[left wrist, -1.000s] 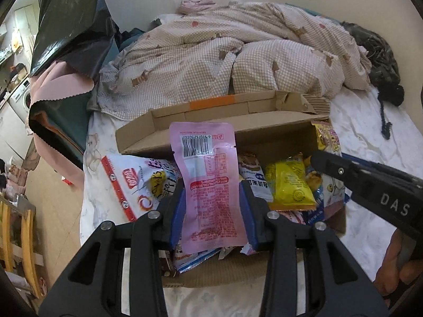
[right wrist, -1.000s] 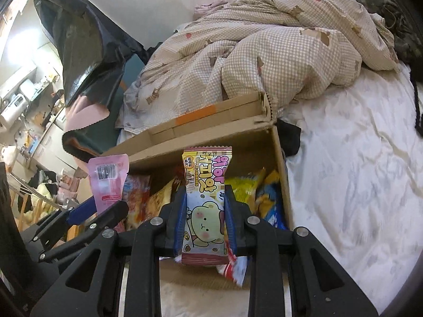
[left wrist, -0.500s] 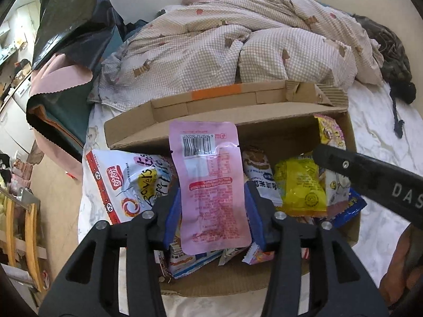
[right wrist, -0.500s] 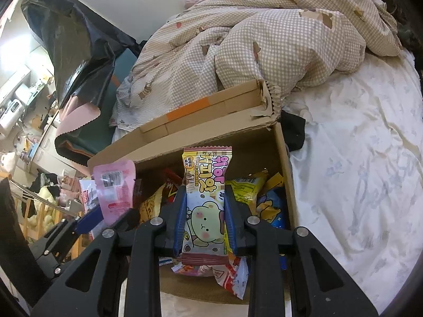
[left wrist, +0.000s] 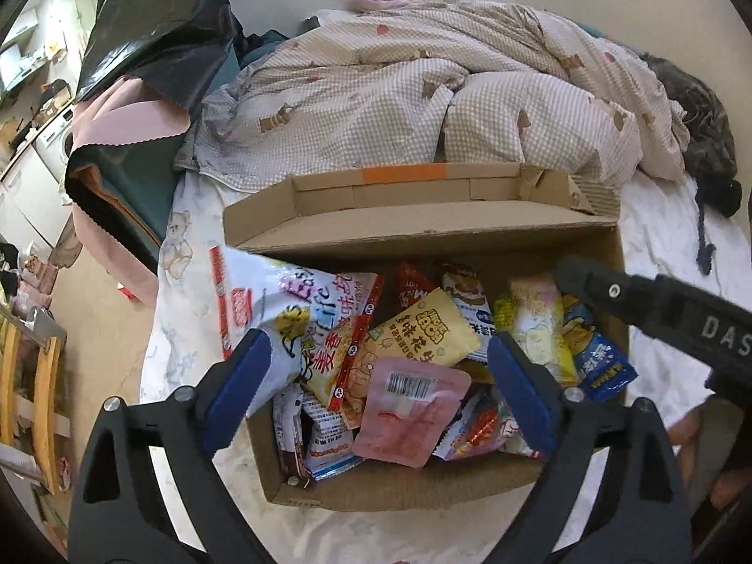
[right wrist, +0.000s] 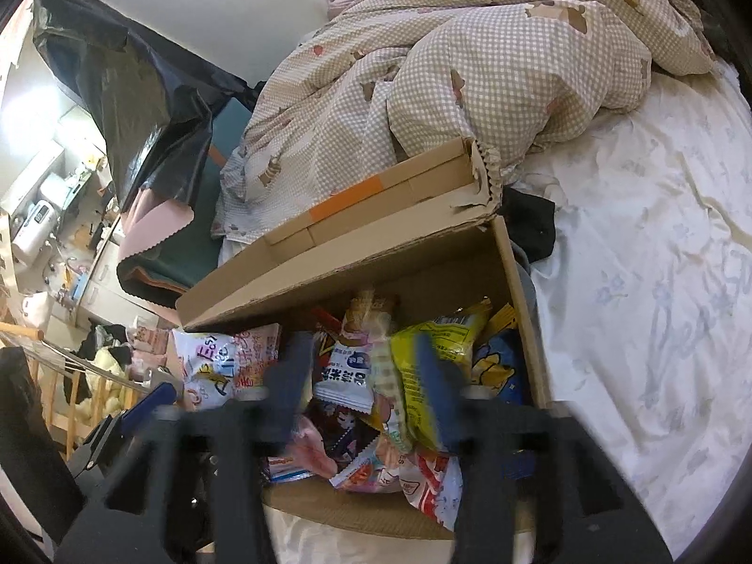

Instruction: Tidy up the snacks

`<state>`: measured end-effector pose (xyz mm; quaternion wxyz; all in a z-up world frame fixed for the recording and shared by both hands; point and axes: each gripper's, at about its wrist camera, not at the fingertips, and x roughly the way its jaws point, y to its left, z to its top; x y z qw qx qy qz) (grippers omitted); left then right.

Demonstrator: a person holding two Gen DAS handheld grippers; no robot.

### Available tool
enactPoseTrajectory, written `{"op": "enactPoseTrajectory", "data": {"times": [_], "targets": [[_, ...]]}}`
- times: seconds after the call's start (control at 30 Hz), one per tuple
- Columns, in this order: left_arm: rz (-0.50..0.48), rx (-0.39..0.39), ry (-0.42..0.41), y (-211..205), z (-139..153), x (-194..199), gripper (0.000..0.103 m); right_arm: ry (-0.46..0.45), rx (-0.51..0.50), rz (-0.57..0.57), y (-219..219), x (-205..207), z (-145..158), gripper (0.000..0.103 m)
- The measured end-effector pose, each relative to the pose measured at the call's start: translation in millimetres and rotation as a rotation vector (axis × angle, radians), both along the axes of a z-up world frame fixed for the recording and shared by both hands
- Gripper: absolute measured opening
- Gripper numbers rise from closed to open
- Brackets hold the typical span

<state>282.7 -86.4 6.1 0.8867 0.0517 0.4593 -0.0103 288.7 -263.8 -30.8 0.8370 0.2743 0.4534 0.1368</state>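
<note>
An open cardboard box (left wrist: 399, 489) (right wrist: 517, 282) on the bed holds several snack packets. My left gripper (left wrist: 376, 376) hangs over its near side, its jaws opening wide with nothing pressed between them. A pink packet (left wrist: 409, 413) lies loose in the box below them. My right gripper (right wrist: 362, 380) is blurred over the box's right half, its jaws also opening. A pale cartoon packet (left wrist: 536, 319) (right wrist: 380, 357), blurred, is free of the pads among the other snacks. One right finger (left wrist: 634, 301) crosses the left wrist view. A left blue pad (right wrist: 145, 404) shows in the right wrist view.
A checked quilt (left wrist: 423, 94) (right wrist: 470, 70) is heaped behind the box. White sheet (right wrist: 658, 282) spreads to the right. A dark garment (right wrist: 531, 225) lies at the box's far right corner. A black plastic bag (left wrist: 155, 14) hangs at left, above the floor. A hand (left wrist: 695, 432) is at lower right.
Both grippers have opened. The pink packet has left my left jaws and now lies in the box. The cartoon packet has slipped from my right jaws into the box.
</note>
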Motion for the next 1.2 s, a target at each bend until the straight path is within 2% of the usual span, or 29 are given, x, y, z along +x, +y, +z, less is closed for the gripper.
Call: {"op": "enactPoseTrajectory", "data": {"times": [0.03,0.2,0.3,0.33,0.37,0.43,0.57,0.63,0.7,0.87,0.97,1.13,1.2], "targets": [[0.001,-0.004,-0.004,1,2,-2,0.092,-0.01,-0.004,-0.007,-1,-2,2,0.072],[0.004,-0.023,-0.041,10,14,-11,0.092,-0.062,-0.016,-0.008,-3,-10,18,0.072],[0.01,-0.039,-0.071,19,24,-19,0.092,-0.129,-0.028,-0.012,-2,-23,35,0.072],[0.013,-0.045,-0.076,21,26,-21,0.092,-0.154,-0.04,-0.009,-1,-29,42,0.075],[0.017,-0.054,-0.085,25,29,-26,0.092,-0.176,-0.049,-0.011,0,-35,48,0.084],[0.023,-0.064,-0.1,32,34,-35,0.092,-0.224,-0.071,-0.024,1,-49,60,0.095],[0.029,-0.084,-0.102,48,40,-57,0.092,-0.278,-0.11,-0.037,6,-77,76,0.103],[0.047,-0.097,-0.109,60,44,-71,0.093,-0.295,-0.139,-0.039,8,-89,79,0.103],[0.059,-0.114,-0.118,71,47,-87,0.103,-0.298,-0.175,-0.042,10,-102,79,0.103],[0.044,-0.143,-0.151,89,52,-121,0.103,-0.273,-0.171,-0.043,8,-133,73,0.103],[0.051,-0.149,-0.183,96,53,-141,0.103,-0.282,-0.213,-0.043,11,-155,72,0.103],[0.072,-0.184,-0.198,112,45,-167,0.103,-0.303,-0.222,-0.031,18,-188,69,0.103],[0.081,-0.171,-0.208,115,40,-177,0.103,-0.304,-0.22,-0.025,23,-199,65,0.103]]}}
